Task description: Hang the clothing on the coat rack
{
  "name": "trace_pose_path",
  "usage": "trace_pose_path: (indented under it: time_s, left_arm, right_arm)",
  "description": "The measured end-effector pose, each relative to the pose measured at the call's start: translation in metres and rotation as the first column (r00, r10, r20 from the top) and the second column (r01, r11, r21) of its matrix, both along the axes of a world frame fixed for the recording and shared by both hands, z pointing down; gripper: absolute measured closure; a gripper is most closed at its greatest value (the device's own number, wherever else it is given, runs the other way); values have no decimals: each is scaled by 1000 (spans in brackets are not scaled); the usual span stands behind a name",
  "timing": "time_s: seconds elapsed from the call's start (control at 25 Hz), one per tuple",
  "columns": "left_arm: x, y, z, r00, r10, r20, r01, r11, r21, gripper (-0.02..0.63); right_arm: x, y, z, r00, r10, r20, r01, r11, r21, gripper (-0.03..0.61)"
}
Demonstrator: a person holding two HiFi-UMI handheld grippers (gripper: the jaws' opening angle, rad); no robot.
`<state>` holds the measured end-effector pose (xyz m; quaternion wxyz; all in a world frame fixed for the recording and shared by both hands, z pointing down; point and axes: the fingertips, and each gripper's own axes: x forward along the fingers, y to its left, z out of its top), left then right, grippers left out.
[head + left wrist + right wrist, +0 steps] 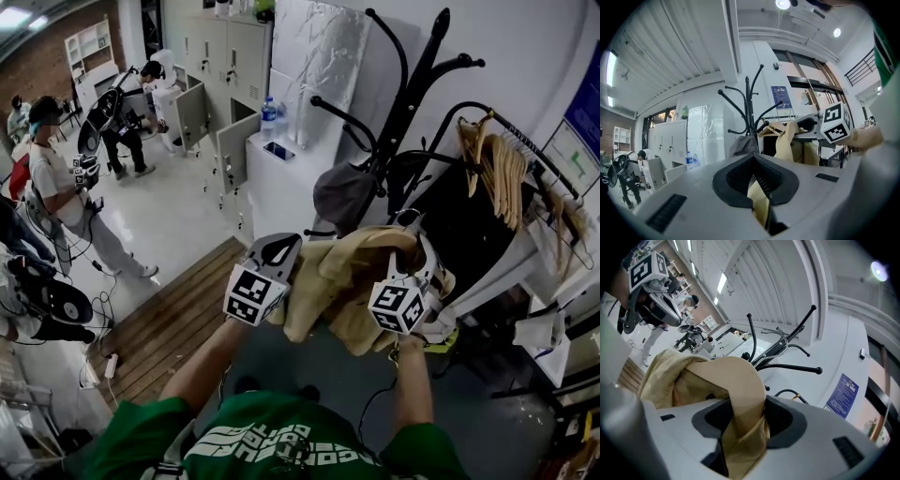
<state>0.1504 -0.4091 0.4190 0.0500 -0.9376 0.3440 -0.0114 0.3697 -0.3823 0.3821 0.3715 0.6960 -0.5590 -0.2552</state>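
Green printed shirt [281,441] low in frame. Then left gripper [757,186], jaws pinched on a fold of tan cloth garment [342,281]. Garment bunched between both tools. Next, right gripper [743,427], jaws clamped on another fold. Black branched metal coat rack [405,112] just behind, garment not yet hooked.

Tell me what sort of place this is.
Likely an indoor lab or workshop space: white metal lockers, a black branching coat rack, and other people handling equipment on the open floor.
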Motion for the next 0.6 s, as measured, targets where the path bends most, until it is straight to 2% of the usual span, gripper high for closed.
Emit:
trace_pose_path:
  time_s: [0.6]
  left_arm:
    - [-20, -22, -1, 998, -58, 6, 58, 998, 5, 609]
  right_arm:
    - [-18, -55, 7, 998, -56, 12, 56, 998, -27, 364]
